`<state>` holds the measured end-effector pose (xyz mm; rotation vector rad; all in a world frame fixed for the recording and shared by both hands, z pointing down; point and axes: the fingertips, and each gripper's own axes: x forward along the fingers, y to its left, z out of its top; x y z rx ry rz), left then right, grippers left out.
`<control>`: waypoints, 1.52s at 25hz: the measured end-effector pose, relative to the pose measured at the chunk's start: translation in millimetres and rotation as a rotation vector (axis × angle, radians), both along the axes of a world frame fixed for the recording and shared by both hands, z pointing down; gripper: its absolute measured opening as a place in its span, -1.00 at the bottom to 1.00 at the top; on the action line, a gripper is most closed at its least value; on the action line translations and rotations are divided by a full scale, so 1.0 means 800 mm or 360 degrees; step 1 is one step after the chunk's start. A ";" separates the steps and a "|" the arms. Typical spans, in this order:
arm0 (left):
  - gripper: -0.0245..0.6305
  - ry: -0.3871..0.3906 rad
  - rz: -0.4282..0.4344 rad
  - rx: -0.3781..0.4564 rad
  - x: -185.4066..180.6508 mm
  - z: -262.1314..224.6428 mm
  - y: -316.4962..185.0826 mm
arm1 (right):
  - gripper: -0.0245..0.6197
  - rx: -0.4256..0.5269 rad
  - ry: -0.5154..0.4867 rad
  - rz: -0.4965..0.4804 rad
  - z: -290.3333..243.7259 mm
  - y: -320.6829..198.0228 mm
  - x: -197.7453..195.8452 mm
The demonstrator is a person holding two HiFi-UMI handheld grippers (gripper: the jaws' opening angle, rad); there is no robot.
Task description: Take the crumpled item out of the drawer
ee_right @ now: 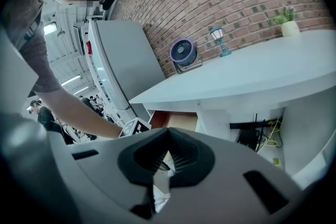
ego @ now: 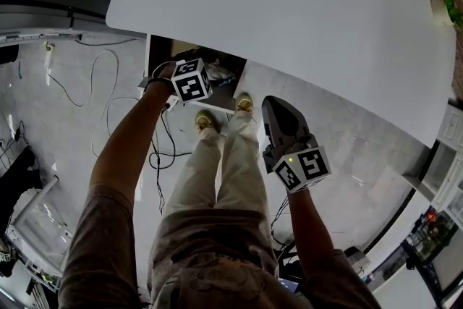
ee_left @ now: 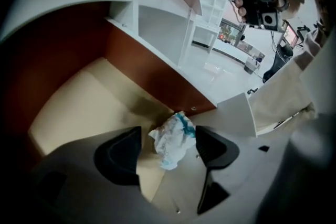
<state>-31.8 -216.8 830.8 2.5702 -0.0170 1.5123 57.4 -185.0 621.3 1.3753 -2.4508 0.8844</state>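
Observation:
The drawer (ego: pixel 226 87) stands pulled out under the white tabletop (ego: pixel 289 11); its beige floor (ee_left: pixel 89 107) has brown walls. A crumpled white-and-teal item (ee_left: pixel 172 140) lies at the drawer's near corner. My left gripper (ee_left: pixel 168 135) reaches into the drawer, open, with a jaw on each side of the item; the right jaw is close against it and the left jaw stands apart. In the head view its marker cube (ego: pixel 192 79) covers the jaws. My right gripper (ego: pixel 283 123) hangs in front of the table at the right, shut and empty (ee_right: pixel 168 132).
The person's legs and shoes (ego: pixel 217 148) stand just before the drawer. Cables (ego: pixel 101 83) trail over the floor at the left. On the table's far end are a blue fan (ee_right: pixel 184 53), a small lamp (ee_right: pixel 219 39) and a potted plant (ee_right: pixel 286 23).

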 end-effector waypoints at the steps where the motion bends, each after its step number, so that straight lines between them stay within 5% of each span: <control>1: 0.08 -0.0014 0.0006 -0.0006 0.000 0.005 0.000 | -0.94 -0.0004 0.0001 0.0006 0.000 0.000 0.002; 14: -0.17 -0.0148 0.0072 -0.0071 -0.007 0.049 0.012 | -0.94 -0.0046 0.0016 0.0044 0.005 0.009 0.009; 38: -0.57 -0.0163 0.0111 -0.0095 0.001 0.051 0.017 | -0.94 -0.0075 0.0015 0.0065 0.016 0.018 0.019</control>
